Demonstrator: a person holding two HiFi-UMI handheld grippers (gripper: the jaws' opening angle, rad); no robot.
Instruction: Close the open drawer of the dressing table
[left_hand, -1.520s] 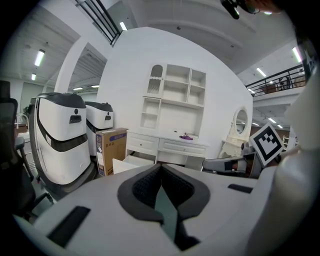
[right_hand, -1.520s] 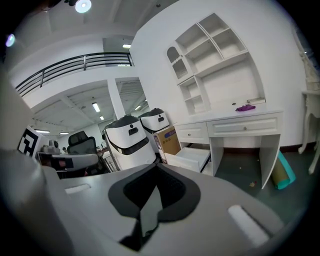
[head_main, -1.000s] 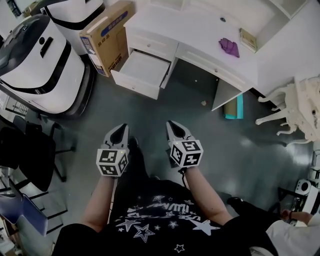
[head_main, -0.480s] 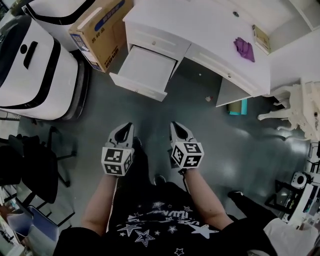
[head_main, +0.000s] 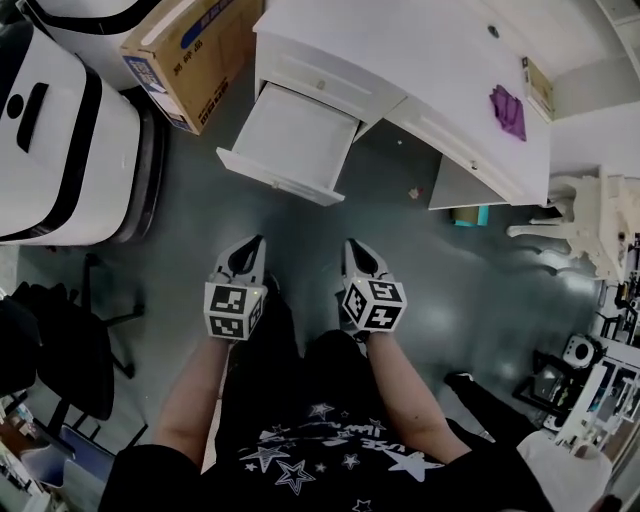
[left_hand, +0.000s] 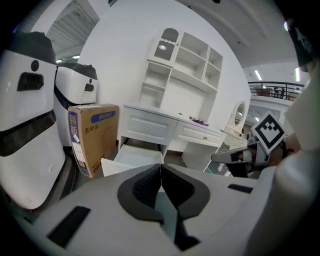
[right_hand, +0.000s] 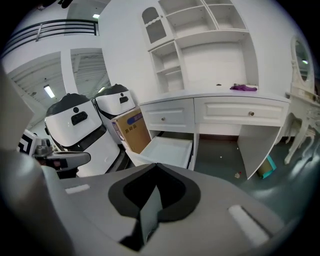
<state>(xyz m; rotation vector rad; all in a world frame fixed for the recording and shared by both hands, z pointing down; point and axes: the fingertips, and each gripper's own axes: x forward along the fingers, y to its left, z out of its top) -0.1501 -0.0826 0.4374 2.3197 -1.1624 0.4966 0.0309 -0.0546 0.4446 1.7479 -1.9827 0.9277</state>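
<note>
Currently: both claws closed and empty, drawer open.
The left claw (head_main: 256, 243) and the right claw (head_main: 350, 245) hang side by side over the floor (head_main: 450, 270) in front of the bench (head_main: 400, 45), well apart from it. Each has its jaws pressed together with nothing between them. The drawer (head_main: 295, 140) stands pulled out of the bench front, its inside bare. A cardboard box (head_main: 185, 50) stands beside the bench end nearest the drawer. A purple cloth (head_main: 507, 110) lies on the bench top.

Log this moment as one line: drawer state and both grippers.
drawer: open, empty, untouched | left gripper: shut, empty, short of drawer | right gripper: shut, empty, short of drawer
</note>
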